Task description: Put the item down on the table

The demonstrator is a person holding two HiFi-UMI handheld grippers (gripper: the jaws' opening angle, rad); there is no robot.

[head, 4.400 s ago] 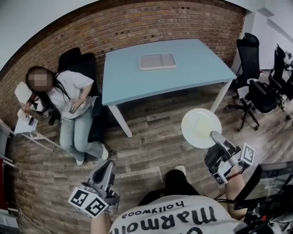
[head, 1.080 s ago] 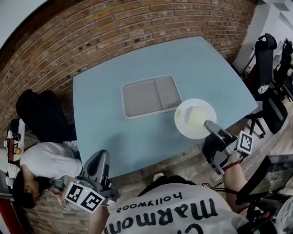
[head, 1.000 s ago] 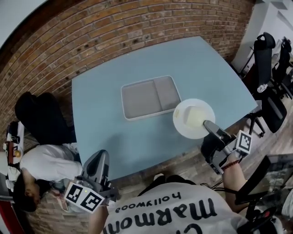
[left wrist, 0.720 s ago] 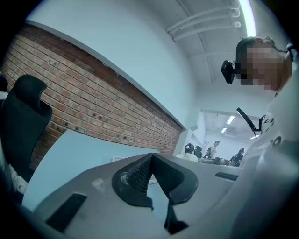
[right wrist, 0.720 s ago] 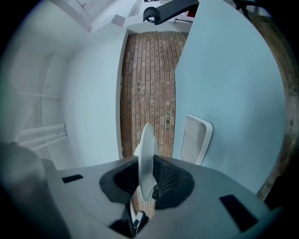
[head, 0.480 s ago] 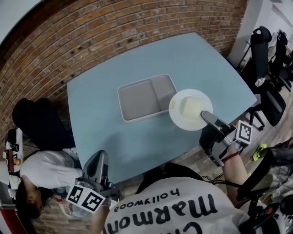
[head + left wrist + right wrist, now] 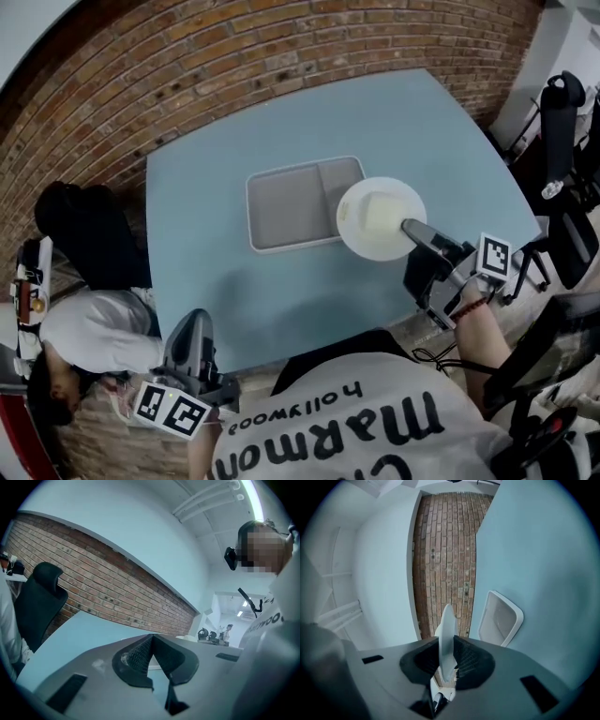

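A white plate (image 7: 378, 216) hangs over the light blue table (image 7: 234, 281), its left rim overlapping the right end of the grey two-part tray (image 7: 291, 206) in the head view. My right gripper (image 7: 407, 227) is shut on the plate's near rim. In the right gripper view the plate (image 7: 447, 620) stands edge-on between the pads of that gripper (image 7: 446, 644), with the tray (image 7: 501, 618) beyond it. My left gripper (image 7: 194, 322) is held low at the table's front left corner, off the table. Its pads meet at the tip of the left gripper (image 7: 151, 639), with nothing between them.
A person (image 7: 89, 333) sits at the table's left, beside a black chair (image 7: 80, 234). Black office chairs (image 7: 562, 122) stand at the right. A brick wall (image 7: 234, 47) runs behind the table. A dark screen (image 7: 558, 342) is at the lower right.
My right gripper has carried the plate to the left and further over the table, so that it now overlaps the tray's right end. The left gripper has hardly moved.
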